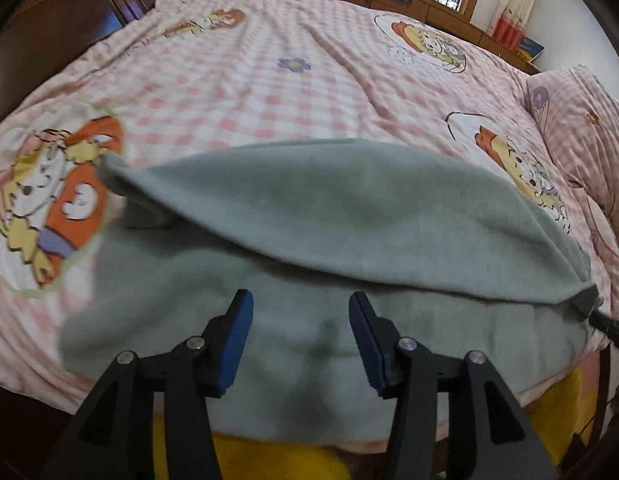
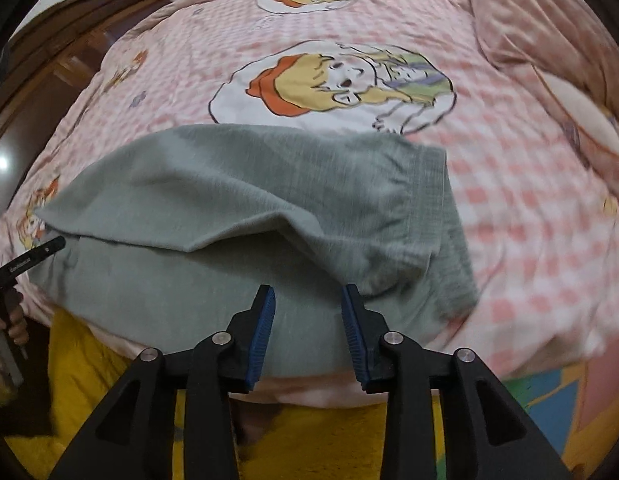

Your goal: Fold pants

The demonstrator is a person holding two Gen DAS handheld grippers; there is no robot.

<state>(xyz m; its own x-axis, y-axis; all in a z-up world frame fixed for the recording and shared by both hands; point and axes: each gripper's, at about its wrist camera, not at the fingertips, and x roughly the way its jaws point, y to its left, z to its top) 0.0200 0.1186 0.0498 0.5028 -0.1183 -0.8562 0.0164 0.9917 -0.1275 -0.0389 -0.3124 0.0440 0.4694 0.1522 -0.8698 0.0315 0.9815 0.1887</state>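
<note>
The bed (image 1: 269,80) is carrying everything in view; a pink checked cover with cartoon prints is lying over it. A pillow (image 1: 577,128) in the same checked fabric is resting toward the right edge of the bed in the left wrist view.

The grey pants (image 1: 329,216) are lying at the near edge of the bed, partly folded: an upper layer is lying over a lower layer, and the fold line is running across the garment. In the right wrist view the pants (image 2: 237,200) are showing a ribbed band at their right end, doubled over on itself. The lower layer is reaching the bed's near edge, with yellow fabric (image 2: 329,432) showing below that edge.

The left tongs (image 1: 299,312) are hanging over the lower layer near the near edge, jaws apart and holding nothing.

The right tongs (image 2: 307,302) are likewise standing with jaws apart and empty, tips just beside the folded edge of the upper layer.
</note>
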